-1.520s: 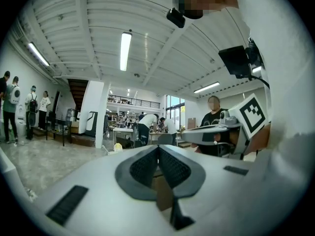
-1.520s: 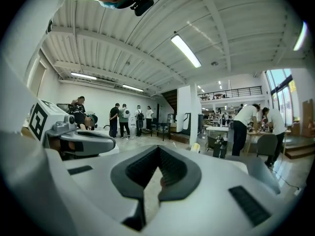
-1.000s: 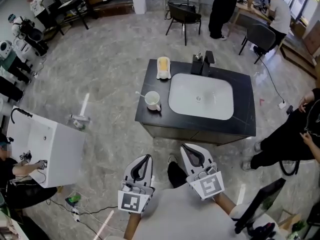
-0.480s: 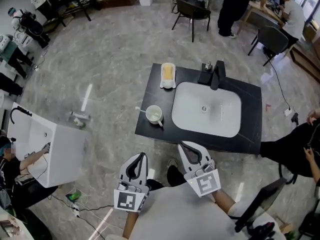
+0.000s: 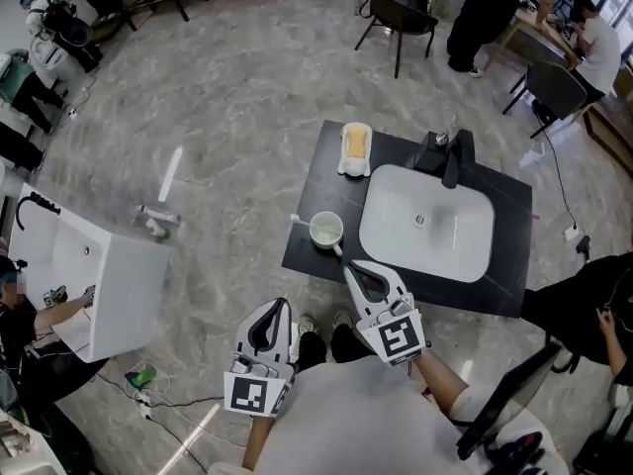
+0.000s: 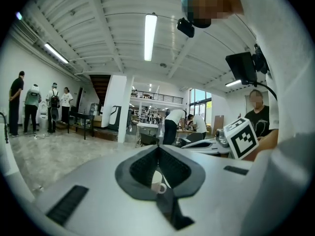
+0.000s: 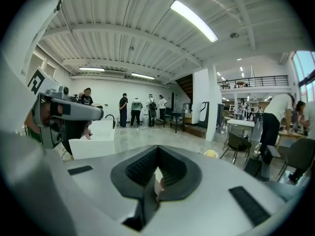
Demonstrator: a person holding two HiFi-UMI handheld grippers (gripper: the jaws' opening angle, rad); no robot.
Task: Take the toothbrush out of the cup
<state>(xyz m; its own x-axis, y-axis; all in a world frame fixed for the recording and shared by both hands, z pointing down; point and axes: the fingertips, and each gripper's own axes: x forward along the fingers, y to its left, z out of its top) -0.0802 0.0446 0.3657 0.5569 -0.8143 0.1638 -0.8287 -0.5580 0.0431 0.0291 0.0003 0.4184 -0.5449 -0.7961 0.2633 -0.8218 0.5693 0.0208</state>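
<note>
A white cup point(image 5: 326, 231) stands on the black counter point(image 5: 321, 171), left of the white basin point(image 5: 425, 231). The white toothbrush point(image 5: 299, 220) sticks out of the cup to the left. My right gripper point(image 5: 349, 266) is shut and empty, with its tips just short of the counter's front edge and close below the cup. My left gripper point(image 5: 277, 306) hangs lower and to the left over the floor, jaws together, holding nothing. In the left gripper view the cup point(image 6: 158, 186) shows small through the gap behind the shut tips point(image 6: 158, 148). The right gripper view shows shut jaws point(image 7: 157, 149).
A soap dish point(image 5: 355, 142) with a yellow bar sits at the counter's back left. A dark faucet point(image 5: 453, 156) stands behind the basin. A white sink cabinet point(image 5: 94, 280) is at the left. Chairs point(image 5: 401, 13) and people stand further off, and one person point(image 5: 584, 305) sits at the right.
The counter has come nearer in the head view. My right gripper has gone forward and down toward the cup. The left gripper has moved along too, and both stay shut.
</note>
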